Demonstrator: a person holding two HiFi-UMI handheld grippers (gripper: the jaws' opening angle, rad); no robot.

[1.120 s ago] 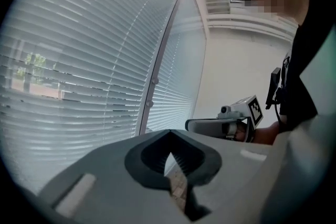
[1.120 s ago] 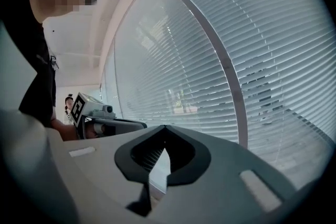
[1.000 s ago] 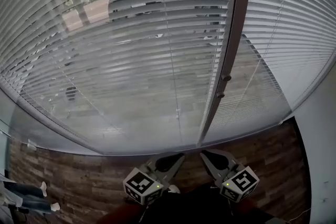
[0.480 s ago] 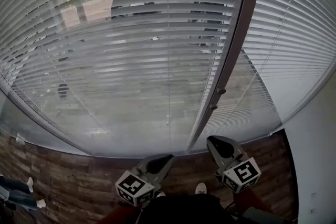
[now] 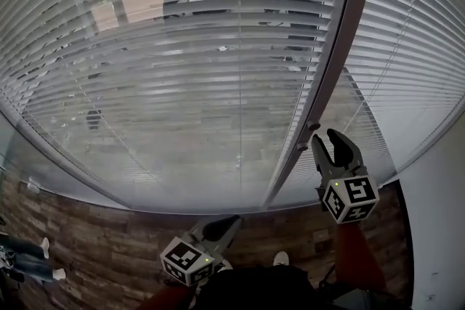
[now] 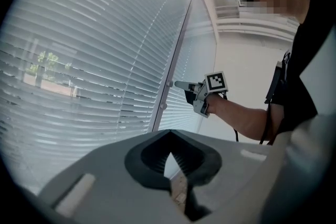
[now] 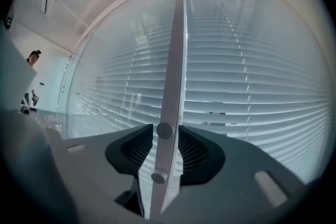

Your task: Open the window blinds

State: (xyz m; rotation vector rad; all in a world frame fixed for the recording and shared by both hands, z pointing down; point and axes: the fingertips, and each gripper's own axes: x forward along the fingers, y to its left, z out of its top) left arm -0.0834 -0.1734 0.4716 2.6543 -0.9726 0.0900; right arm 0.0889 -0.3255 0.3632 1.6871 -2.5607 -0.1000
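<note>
Right gripper view: right gripper (image 7: 167,148) is straddling the centre post (image 7: 176,50) between the two panels of window blinds (image 7: 252,86). Its jaws are standing wide, having just been opening. The post and its two knobs (image 7: 164,130) are sitting in the gap, and the pads aren't pressing on anything. Head view is agreeing: that gripper is sitting just beside the knobs on the post.

Meanwhile left gripper (image 5: 231,220) is hanging low, left of the post's foot and well apart from it, jaws together, nothing in them.

The blinds are hanging fully down either side of the post. Left of the post the slats are letting the street show through; right of it they're looking tighter.

Step in hand, my read: lining up on a knob, grip not yet made. The next move is calling for centring the pads on one knob, closing, then working it. Slide or twist, can't tell from here. Risk: pinching the post instead of the knob.
</note>
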